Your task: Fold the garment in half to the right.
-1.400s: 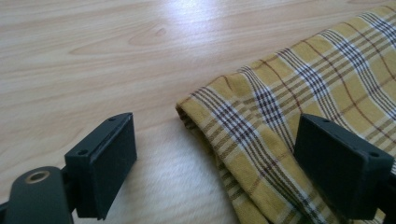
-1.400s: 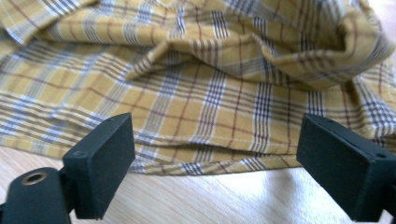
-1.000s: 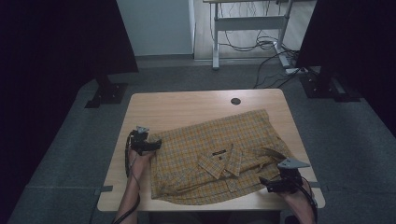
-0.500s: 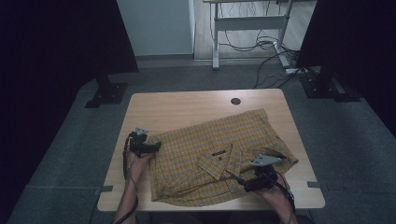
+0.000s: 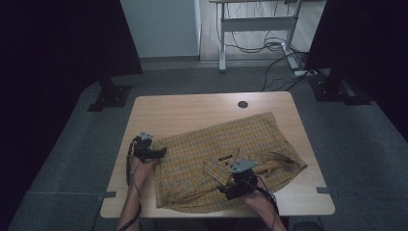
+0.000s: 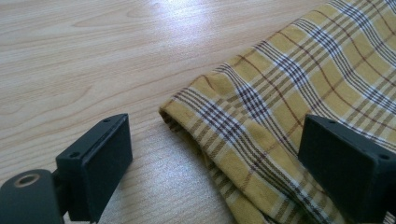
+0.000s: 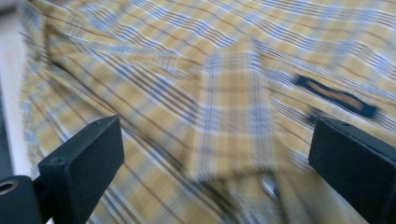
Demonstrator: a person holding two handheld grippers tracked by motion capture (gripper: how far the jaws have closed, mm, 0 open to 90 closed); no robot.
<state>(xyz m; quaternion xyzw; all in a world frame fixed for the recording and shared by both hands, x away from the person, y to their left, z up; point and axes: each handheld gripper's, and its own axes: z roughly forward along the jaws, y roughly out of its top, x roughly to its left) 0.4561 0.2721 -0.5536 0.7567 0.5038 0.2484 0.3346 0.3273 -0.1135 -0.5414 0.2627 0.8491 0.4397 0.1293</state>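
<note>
A yellow checked shirt (image 5: 226,159) lies spread and a bit crumpled on the wooden bench (image 5: 192,113), on its near half, reaching from near the left side to close to the right edge. The far part of the bench is bare except for a small dark round hole (image 5: 243,104) near the far edge.

Left tool (image 5: 161,153) rests low at the left end of the shirt, just beside the cloth. In the left gripper view its two black jaws stand wide apart, w/ nothing between them pressed; a folded corner of the shirt (image 6: 261,135) lies on the wood between the jaws, the right jaw being over the cloth and the left jaw over bare wood. Whether the jaws touch the bench I cannot tell.

Right tool (image 5: 222,189) is over the near-middle part of the shirt, w/ the person's hand behind it at the near edge. In the right gripper view the jaws are also wide apart and hold nothing; between them is the collar area w/ a folded flap (image 7: 233,121), and a dark blue label (image 7: 335,96) is farther to the right. This view is blurred, so fine details are not clear.

Both forearms come in from the near side of the bench.
</note>
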